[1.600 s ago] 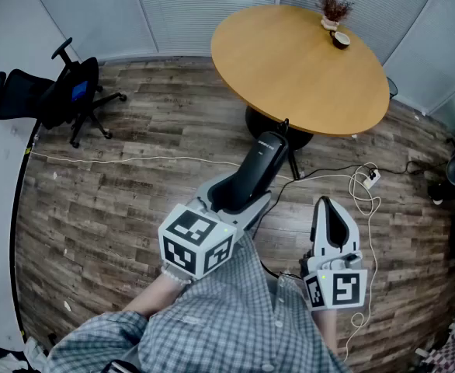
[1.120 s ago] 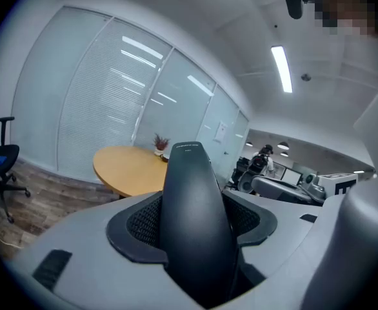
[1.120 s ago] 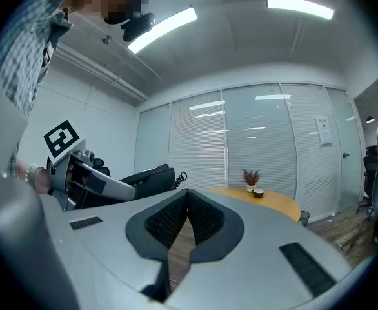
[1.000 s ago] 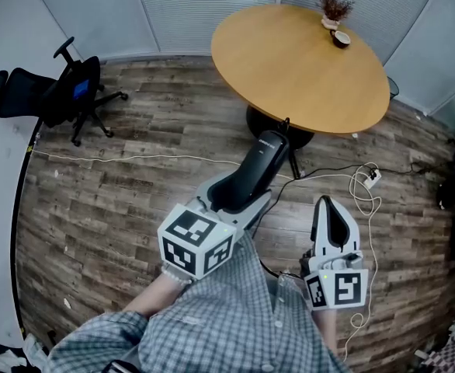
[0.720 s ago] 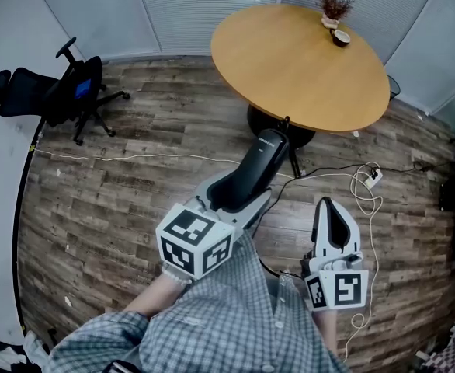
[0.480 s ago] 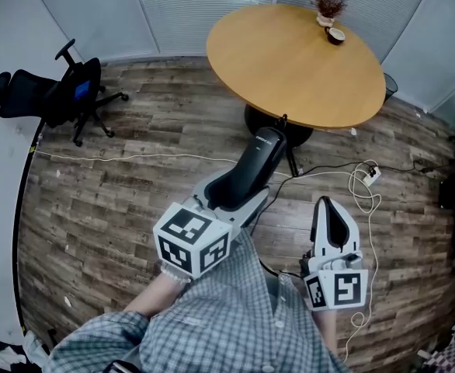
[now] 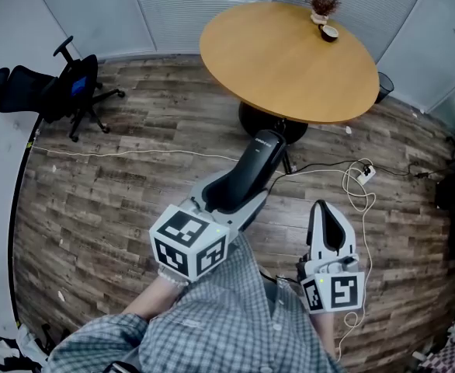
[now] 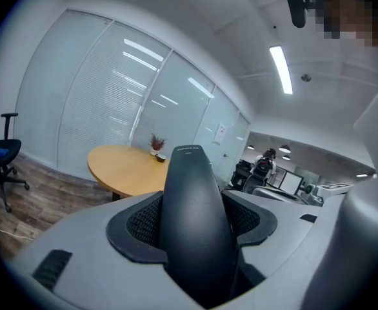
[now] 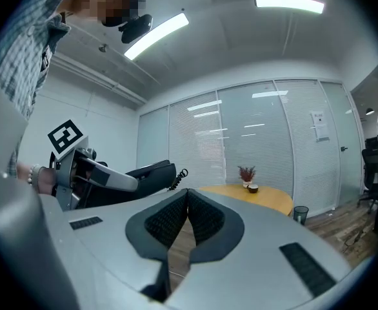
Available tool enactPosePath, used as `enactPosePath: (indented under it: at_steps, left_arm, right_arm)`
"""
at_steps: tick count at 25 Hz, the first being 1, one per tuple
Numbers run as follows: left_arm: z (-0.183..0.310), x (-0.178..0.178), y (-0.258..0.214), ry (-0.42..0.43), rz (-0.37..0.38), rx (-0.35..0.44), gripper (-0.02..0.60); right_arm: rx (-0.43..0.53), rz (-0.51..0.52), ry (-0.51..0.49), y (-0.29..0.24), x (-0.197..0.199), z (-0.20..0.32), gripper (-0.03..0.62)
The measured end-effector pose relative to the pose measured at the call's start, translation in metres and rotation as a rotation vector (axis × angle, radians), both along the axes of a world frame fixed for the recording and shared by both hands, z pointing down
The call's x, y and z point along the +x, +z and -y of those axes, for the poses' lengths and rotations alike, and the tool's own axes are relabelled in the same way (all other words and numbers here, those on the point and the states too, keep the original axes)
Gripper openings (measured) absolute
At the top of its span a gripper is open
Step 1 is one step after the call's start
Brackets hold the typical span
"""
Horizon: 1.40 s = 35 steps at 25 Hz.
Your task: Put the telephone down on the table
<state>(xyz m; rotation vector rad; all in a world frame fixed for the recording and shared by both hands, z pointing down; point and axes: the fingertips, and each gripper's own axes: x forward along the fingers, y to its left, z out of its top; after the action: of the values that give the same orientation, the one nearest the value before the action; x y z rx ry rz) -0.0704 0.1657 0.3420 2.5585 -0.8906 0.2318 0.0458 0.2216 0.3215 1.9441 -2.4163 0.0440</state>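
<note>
Head view: the telephone (image 7: 256,162), clamped in the wide-set jaws of the left gripper (image 7: 234,197), has been shifted only slightly and is held well short of the bench (image 7: 290,53), placement still pending; the jaws of the right gripper (image 7: 327,213) are pressed together, empty

The head view looks steeply down from above the person onto the floor (image 7: 134,185). Each gripper view looks forward along its own jaws, close behind them. All three share the round worktop (image 7: 290,61) and plant (image 7: 318,0)
</note>
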Motion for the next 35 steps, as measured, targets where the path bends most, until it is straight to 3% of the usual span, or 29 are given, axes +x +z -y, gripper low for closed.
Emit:
enactPosePath:
  at_steps: [12,35]
  left_arm:
    - [0.012,0.014,0.007,0.009,-0.002,-0.007,0.281]
    - [0.156,0.032,0.001,0.027,-0.033,-0.016,0.281]
  right_arm:
    - [-0.029,0.01,0.006,0.017,0.011,0.011,0.009]
    - [-0.025,-0.008,0.025,0.009,0.022,0.144,0.009]
